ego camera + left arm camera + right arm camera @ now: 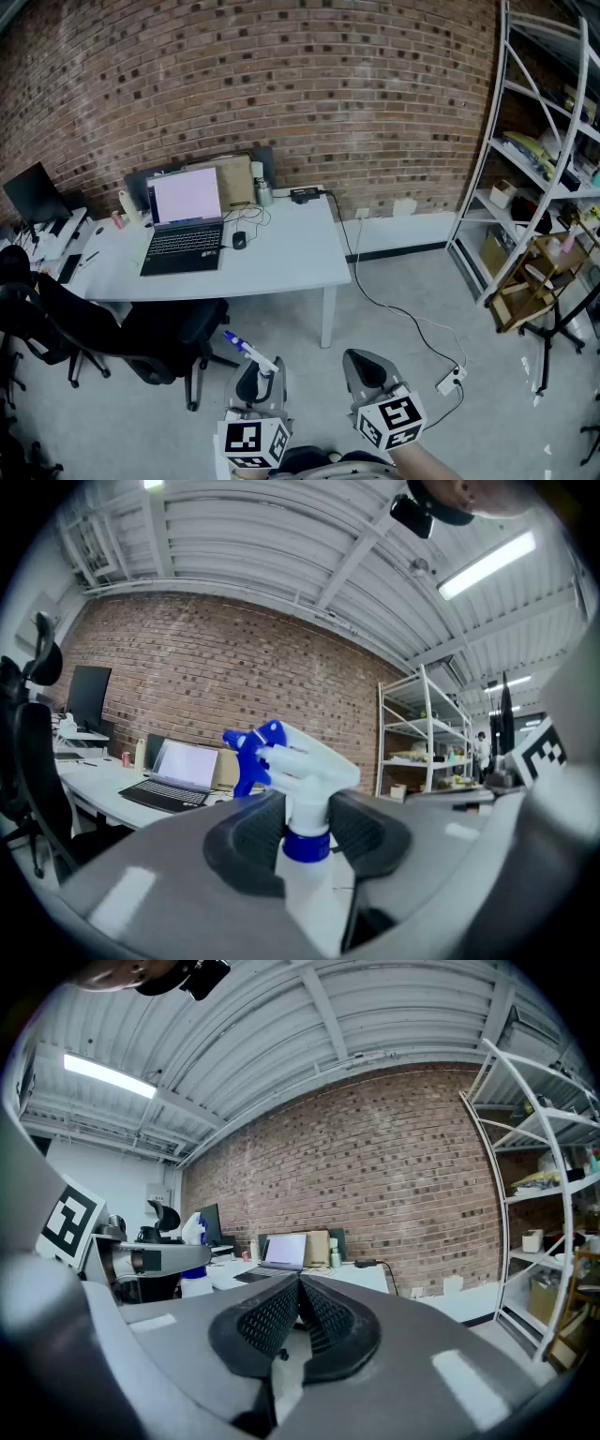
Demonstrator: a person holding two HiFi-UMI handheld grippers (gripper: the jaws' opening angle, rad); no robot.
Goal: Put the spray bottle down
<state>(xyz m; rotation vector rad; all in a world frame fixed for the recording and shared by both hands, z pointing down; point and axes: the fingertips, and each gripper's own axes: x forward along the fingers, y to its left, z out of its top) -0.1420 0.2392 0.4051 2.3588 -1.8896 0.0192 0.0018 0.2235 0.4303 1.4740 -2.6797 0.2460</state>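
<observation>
My left gripper [305,832] is shut on the neck of a white spray bottle [302,789] with a blue collar and blue trigger. The bottle stands upright between the pads, its nozzle pointing left. In the head view the spray bottle [251,353] sticks out ahead of the left gripper [260,380] low in the picture, over the grey floor. My right gripper [367,368] is beside it to the right, and its jaws are pressed together with nothing between them. In the right gripper view the right gripper [299,1312] points level toward the desk, with the left gripper [155,1260] at the left.
A white desk [281,258] stands ahead with an open laptop [185,220], a mouse [239,240] and small bottles against the brick wall. A black office chair [122,333] sits to the left. A cable and plug [448,380] cross the floor. White shelving [544,150] fills the right.
</observation>
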